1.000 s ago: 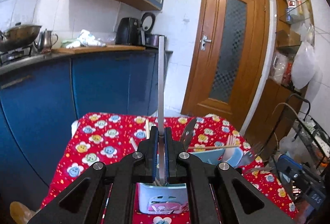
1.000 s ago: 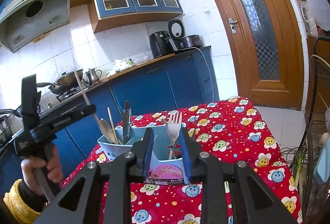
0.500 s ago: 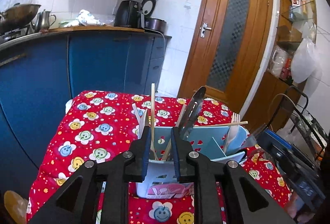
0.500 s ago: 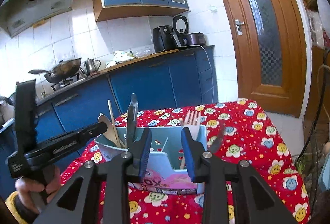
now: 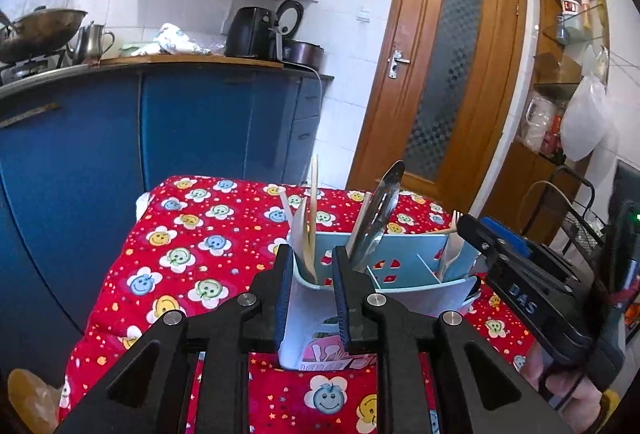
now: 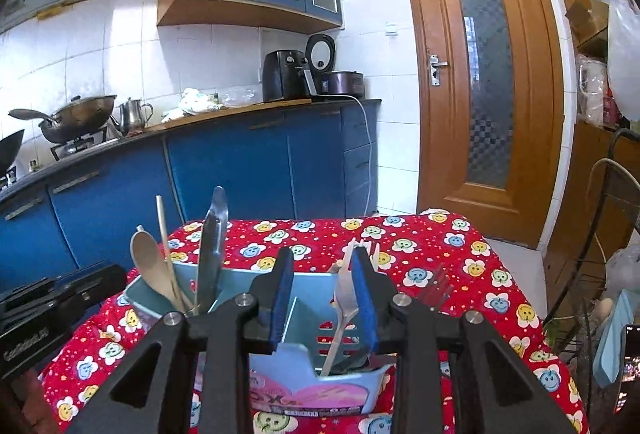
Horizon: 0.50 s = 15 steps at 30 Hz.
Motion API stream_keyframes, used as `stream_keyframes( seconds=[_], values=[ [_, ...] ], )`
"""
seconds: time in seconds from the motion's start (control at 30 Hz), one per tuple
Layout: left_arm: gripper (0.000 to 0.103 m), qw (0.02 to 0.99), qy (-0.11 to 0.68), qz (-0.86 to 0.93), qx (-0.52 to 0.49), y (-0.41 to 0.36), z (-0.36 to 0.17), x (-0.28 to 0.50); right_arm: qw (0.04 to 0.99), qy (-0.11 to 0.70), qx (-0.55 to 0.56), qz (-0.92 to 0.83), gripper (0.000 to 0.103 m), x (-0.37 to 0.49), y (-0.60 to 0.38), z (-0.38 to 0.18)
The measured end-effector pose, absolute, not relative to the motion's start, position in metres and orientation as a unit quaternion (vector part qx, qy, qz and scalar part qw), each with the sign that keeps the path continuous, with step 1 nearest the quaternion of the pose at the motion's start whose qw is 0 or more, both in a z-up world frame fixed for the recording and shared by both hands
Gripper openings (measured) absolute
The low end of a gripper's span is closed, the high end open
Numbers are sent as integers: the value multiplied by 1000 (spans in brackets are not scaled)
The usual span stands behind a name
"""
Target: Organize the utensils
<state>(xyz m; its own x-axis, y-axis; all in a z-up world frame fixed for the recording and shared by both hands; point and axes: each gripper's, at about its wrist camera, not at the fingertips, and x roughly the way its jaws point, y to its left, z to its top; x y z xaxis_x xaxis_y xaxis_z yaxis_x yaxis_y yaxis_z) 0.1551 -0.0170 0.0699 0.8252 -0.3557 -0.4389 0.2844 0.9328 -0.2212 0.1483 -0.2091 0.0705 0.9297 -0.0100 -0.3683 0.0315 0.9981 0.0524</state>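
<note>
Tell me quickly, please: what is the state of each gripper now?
Left gripper: open, holding nothing.
Right gripper: open, gripping nothing.

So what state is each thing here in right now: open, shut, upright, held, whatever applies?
Left gripper: open, nothing held.
Right gripper: open, nothing gripped.
Utensil caddy: upright on the tablecloth, holding utensils.
Wooden spoon: standing in the caddy, bowl up.
Metal tongs: standing in the caddy.
White fork: leaning in the caddy, between the right fingers.
Door: shut.
</note>
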Motion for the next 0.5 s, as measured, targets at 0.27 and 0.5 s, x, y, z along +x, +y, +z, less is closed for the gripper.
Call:
stream_keyframes(
  seconds=[0.27,0.5],
  values=[
    [20,951,246,-168,-78,-11,69,155,984,174,28,-21,6,152,-212,75],
    [20,952,245,-164,-81,-9,70,150,993,113,23,-6,6,130,-218,116]
  ],
)
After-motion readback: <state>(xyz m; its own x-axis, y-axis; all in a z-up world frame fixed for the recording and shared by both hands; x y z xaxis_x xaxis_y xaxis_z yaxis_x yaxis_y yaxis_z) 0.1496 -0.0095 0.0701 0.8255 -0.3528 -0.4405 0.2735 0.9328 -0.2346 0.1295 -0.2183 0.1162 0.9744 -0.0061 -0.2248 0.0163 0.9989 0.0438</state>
